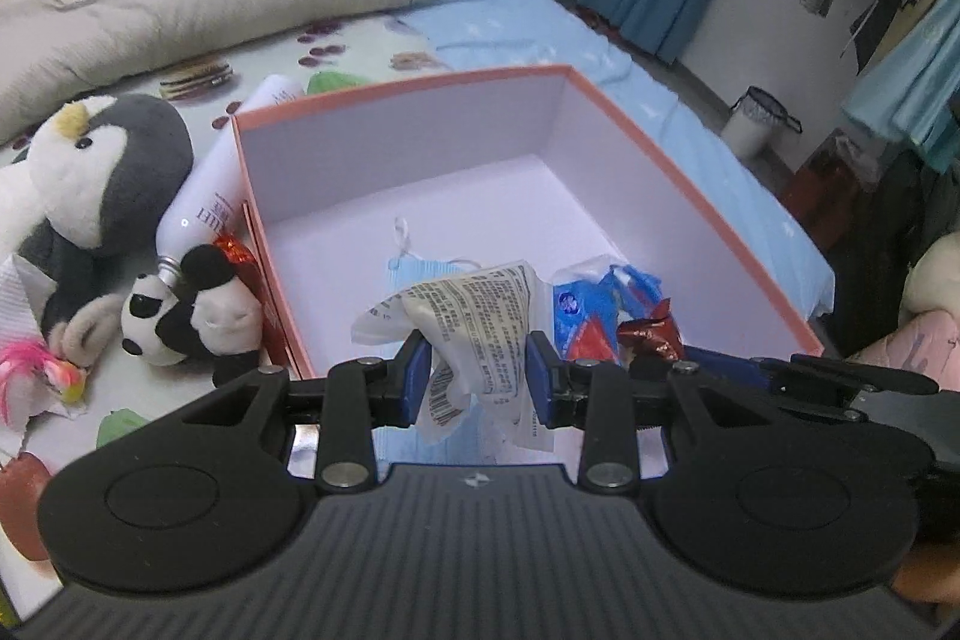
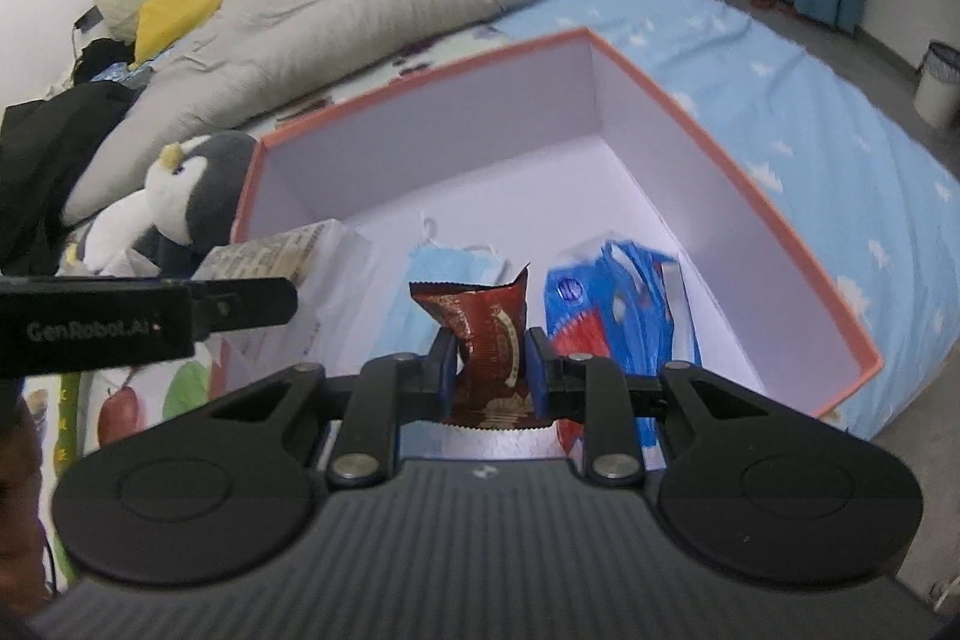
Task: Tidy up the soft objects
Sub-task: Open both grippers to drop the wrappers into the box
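- The left gripper (image 1: 478, 370) is clamped on a crumpled white printed packet (image 1: 474, 322); the packet hangs between the blue pads and spills past them, over the near end of the pink-rimmed box (image 1: 420, 85)
- The right gripper (image 2: 488, 370) pinches a dark red snack wrapper (image 2: 489, 334) that stands upright, its long axis running along the fingers toward the box's far wall
- Both held things sit above the box's near end, inside its rim; the white floor of the box lies straight below and ahead of each pair of fingers
- Already on the box floor: a light blue face mask (image 2: 456, 268) just beyond the red wrapper, and a blue and red bag (image 2: 606, 310) to that wrapper's right, against the box's right wall
- In the right wrist view the white packet shows at the box's left wall, so the left hand is nearer that side and the right hand nearer the middle
- Judgement: the release turns on each wrapper being clear of the rim; both appear to be, so opening the fingers should drop them inside
- A penguin plush (image 1: 108, 172) and a panda plush (image 1: 180, 316) lie outside the box, beside its left wall
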Demonstrator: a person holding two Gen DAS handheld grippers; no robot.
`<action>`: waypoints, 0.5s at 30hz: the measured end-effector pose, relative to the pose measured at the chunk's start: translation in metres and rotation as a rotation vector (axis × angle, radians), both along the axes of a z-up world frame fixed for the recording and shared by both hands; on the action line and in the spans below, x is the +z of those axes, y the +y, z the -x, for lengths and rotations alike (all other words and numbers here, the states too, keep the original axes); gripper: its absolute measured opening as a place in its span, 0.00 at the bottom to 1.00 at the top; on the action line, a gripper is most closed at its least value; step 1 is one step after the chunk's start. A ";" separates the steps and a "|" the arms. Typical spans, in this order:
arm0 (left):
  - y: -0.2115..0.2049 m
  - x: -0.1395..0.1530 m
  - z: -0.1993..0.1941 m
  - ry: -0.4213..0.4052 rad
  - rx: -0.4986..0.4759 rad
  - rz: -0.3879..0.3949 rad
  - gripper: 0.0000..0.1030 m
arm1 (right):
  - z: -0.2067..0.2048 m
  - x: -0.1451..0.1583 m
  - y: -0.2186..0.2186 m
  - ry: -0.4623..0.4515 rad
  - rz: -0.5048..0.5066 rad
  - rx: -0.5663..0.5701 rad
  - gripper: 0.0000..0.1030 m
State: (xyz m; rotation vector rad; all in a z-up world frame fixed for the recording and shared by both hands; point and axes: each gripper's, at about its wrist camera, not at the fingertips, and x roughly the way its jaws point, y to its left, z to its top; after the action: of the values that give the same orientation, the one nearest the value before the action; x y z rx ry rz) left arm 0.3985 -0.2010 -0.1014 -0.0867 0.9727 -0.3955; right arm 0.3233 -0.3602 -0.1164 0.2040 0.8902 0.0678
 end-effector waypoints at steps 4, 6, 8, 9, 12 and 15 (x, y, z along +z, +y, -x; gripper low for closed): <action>-0.001 -0.004 0.001 0.006 0.000 -0.011 0.40 | 0.000 -0.010 -0.006 0.026 -0.011 -0.017 0.29; -0.001 -0.003 0.002 0.005 0.003 -0.018 0.43 | 0.001 -0.009 -0.008 0.030 -0.019 -0.023 0.33; 0.001 0.002 0.005 -0.005 0.009 -0.012 0.44 | 0.003 -0.004 -0.009 0.016 -0.022 -0.023 0.38; 0.002 0.005 0.007 -0.014 0.009 -0.009 0.44 | 0.004 -0.001 -0.010 0.007 -0.022 -0.023 0.39; 0.005 0.021 0.018 -0.050 0.009 0.000 0.45 | 0.010 0.010 -0.012 -0.018 -0.027 -0.024 0.39; 0.009 0.039 0.033 -0.092 0.006 0.004 0.45 | 0.021 0.025 -0.010 -0.061 -0.026 -0.024 0.39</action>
State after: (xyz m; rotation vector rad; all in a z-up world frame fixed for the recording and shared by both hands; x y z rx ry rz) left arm 0.3652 -0.1916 -0.0625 -0.0745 0.8807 -0.3930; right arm 0.3023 -0.3702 -0.0910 0.2354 0.8261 0.0627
